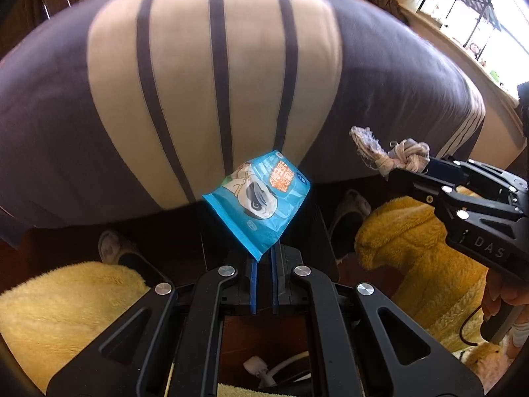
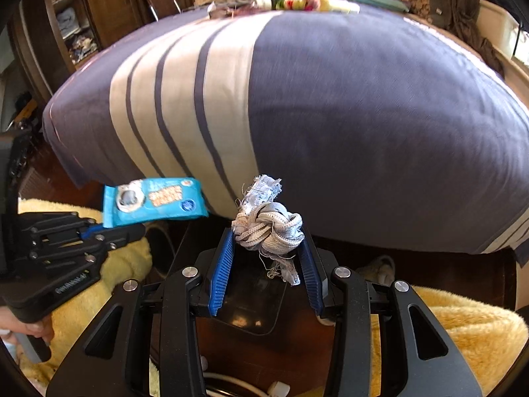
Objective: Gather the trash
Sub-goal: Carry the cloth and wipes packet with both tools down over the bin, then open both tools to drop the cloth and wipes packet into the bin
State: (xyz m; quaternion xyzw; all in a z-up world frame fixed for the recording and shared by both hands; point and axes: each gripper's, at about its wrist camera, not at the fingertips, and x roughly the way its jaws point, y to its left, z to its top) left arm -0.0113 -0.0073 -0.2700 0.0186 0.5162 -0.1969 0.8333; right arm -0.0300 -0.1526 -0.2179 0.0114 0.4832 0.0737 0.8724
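Note:
My left gripper (image 1: 264,259) is shut on a corner of a blue snack wrapper (image 1: 261,198) and holds it in the air by the bed's foot edge. The wrapper also shows in the right wrist view (image 2: 152,205), held by the left gripper (image 2: 94,229). My right gripper (image 2: 267,235) is shut on a knotted wad of frayed grey-white cloth strips (image 2: 269,223). In the left wrist view the wad (image 1: 390,154) sticks out of the right gripper (image 1: 426,165) at the right.
A bed with a purple and cream striped cover (image 2: 297,99) fills the view ahead, with pillows and small items (image 2: 297,0) at its far end. Yellow fluffy fabric (image 1: 413,248) lies below on both sides. Slippers (image 1: 350,211) and a dark bin-like object (image 2: 251,297) sit below. A wardrobe (image 2: 82,16) stands at the left.

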